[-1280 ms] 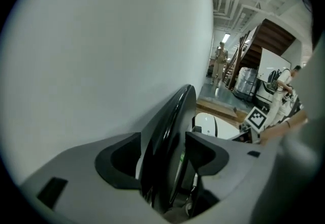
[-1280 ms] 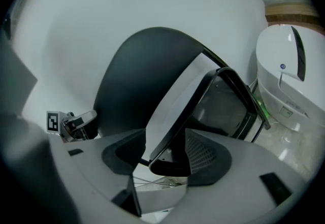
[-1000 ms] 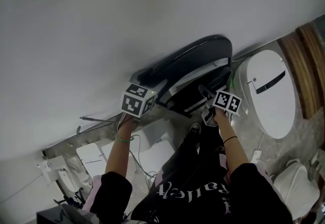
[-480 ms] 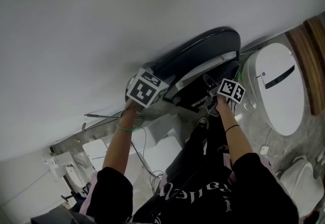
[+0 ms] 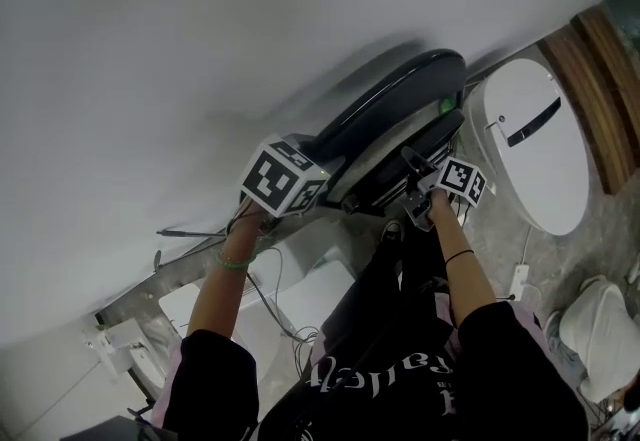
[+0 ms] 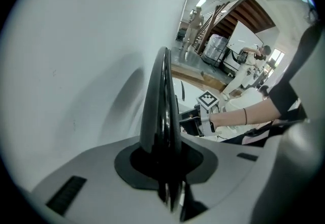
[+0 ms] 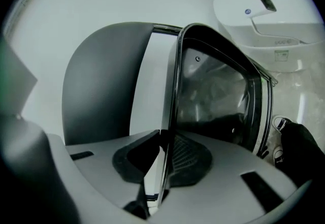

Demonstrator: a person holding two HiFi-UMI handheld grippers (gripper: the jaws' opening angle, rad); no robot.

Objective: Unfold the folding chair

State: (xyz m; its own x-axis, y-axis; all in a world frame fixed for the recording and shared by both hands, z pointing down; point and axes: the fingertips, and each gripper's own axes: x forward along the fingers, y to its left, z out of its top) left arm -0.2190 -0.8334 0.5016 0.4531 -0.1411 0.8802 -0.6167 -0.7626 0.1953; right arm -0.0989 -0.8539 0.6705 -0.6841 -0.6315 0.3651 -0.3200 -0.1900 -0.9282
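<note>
Chair: The folding chair [image 5: 400, 99] is still folded flat. It leans against the white wall [image 5: 200, 29], with its bottom end down near the person's legs.
Left tool: The left tool [image 6: 165, 164] has just been closing its jaws. Now they pinch the dark rim [image 6: 161, 91] at the top of the chair's back. The rim sits right between the two pads.
Right tool: The right tool [image 7: 162, 164] has just been closing its jaws too. Now they pinch a thin edge [image 7: 171, 96] of the chair, next to the shiny dark seat part [image 7: 218, 91].
Done so far: Both tools have hold of the chair, one on each part. I think this is only the start.
Left to do: I think all of the opening is left. The seat part has to swing away from the back. Then the chair has to stand on the floor [image 5: 600, 259] by itself.
Containers: I cannot see any box, bin or bowl for sure.
White round thing: A big white round thing [image 5: 530, 144] with a black slot stands just beside the chair. It looks shut, and I cannot see inside it.
Other white things: Some white shapes [image 5: 315, 294] lie on the floor by the person's legs. I cannot tell what they are or if anything is in them.
</note>
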